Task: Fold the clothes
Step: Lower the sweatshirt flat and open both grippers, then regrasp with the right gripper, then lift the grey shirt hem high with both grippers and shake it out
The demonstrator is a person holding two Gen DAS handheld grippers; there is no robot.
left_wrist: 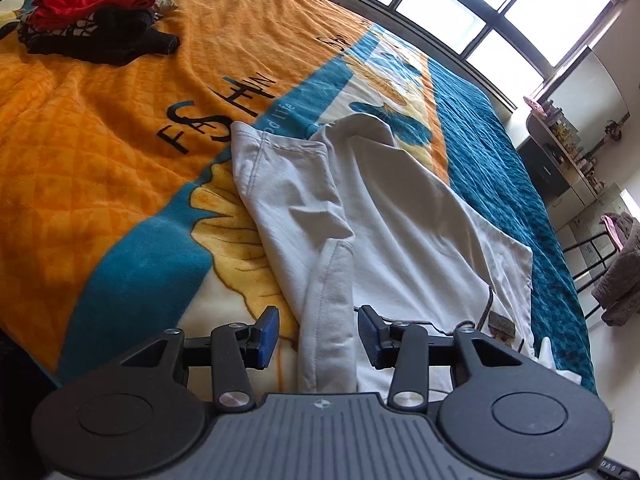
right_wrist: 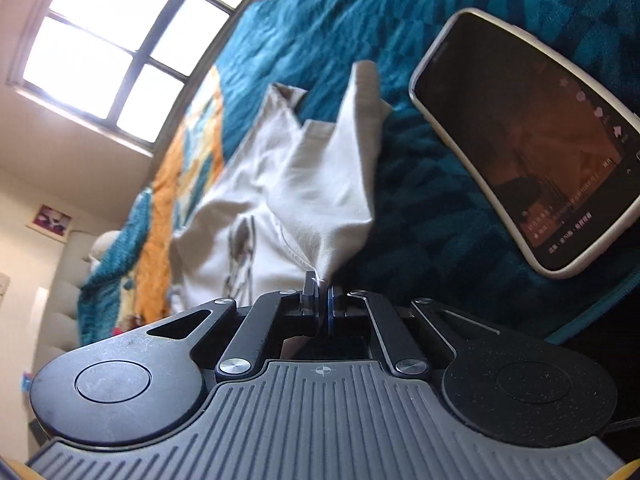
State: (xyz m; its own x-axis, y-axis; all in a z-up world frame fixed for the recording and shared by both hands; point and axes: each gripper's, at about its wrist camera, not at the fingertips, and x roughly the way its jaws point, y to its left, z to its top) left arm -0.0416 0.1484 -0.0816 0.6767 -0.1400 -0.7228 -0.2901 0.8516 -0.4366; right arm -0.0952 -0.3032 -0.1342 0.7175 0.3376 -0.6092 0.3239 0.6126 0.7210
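Observation:
A pale grey-white garment lies partly folded on the bed's orange and teal blanket. My left gripper is open, its blue pads on either side of a folded sleeve edge near the garment's near end, not closed on it. In the right wrist view the same garment stretches away from my right gripper, which is shut on a corner of its fabric and lifts it off the teal blanket.
A pile of red and black clothes sits at the far left of the bed. A phone with a lit screen lies on the blanket to the right of my right gripper. A window, shelves and a chair with clothes stand beyond the bed.

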